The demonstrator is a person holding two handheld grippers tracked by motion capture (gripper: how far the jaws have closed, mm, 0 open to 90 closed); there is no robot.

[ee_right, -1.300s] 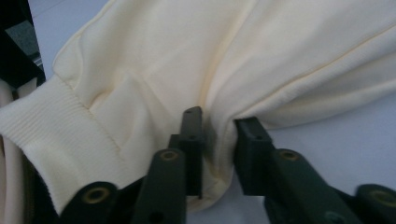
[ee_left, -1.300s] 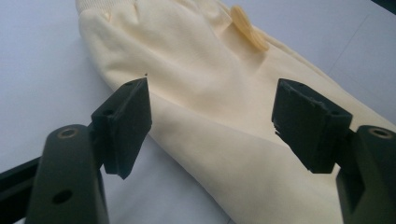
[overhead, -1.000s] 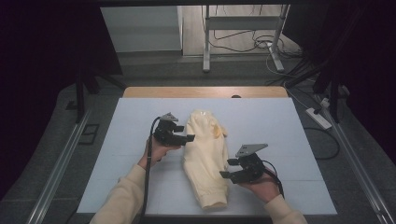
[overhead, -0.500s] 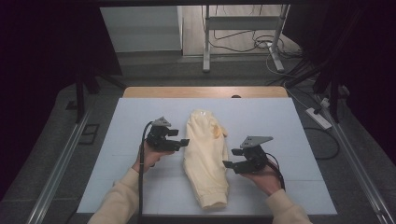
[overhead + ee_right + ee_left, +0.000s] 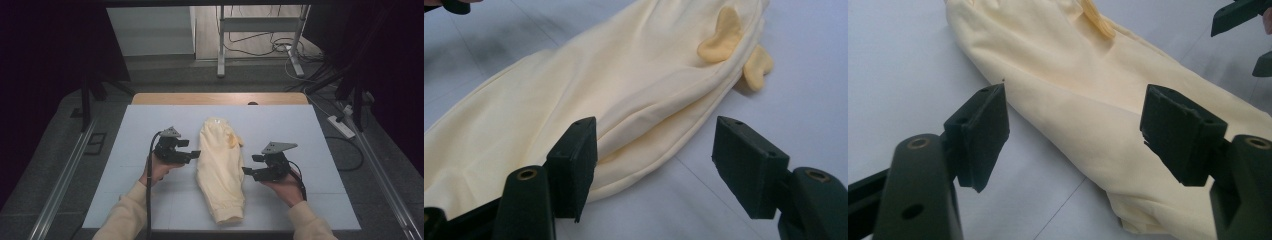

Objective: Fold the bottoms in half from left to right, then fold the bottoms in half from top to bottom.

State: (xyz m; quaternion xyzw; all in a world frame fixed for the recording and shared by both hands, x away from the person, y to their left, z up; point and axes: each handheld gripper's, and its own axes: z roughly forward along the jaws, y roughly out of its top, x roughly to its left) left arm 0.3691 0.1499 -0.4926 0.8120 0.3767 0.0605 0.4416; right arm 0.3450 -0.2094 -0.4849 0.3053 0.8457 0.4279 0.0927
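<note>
Our left claw (image 5: 192, 153) hovers with its jaws spread wide and holding nothing, just beside the left edge of the garment (image 5: 220, 167); in the left gripper view that cream edge lies between the two pads, but the pads stand clear of the cloth. Our right claw (image 5: 248, 171) is likewise released, jaws apart, aimed at the opposite long edge, where the right gripper view shows a rolled fold running between its pads. The garment lies lengthwise down the middle of the white worktop (image 5: 320, 130), folded narrow, its cuffed end toward us and two small yellow tabs (image 5: 734, 45) near the far end. We judge the risks to lie in the pinch: if either claw closes too high, it may catch only the top layer and the fold will peel open when lifted; if it closes too low, the pads may scrape the worktop and push the cloth away instead of gripping it. Should the two claws close at uneven points along the length, the garment could twist or sag, undoing the neat fold.
</note>
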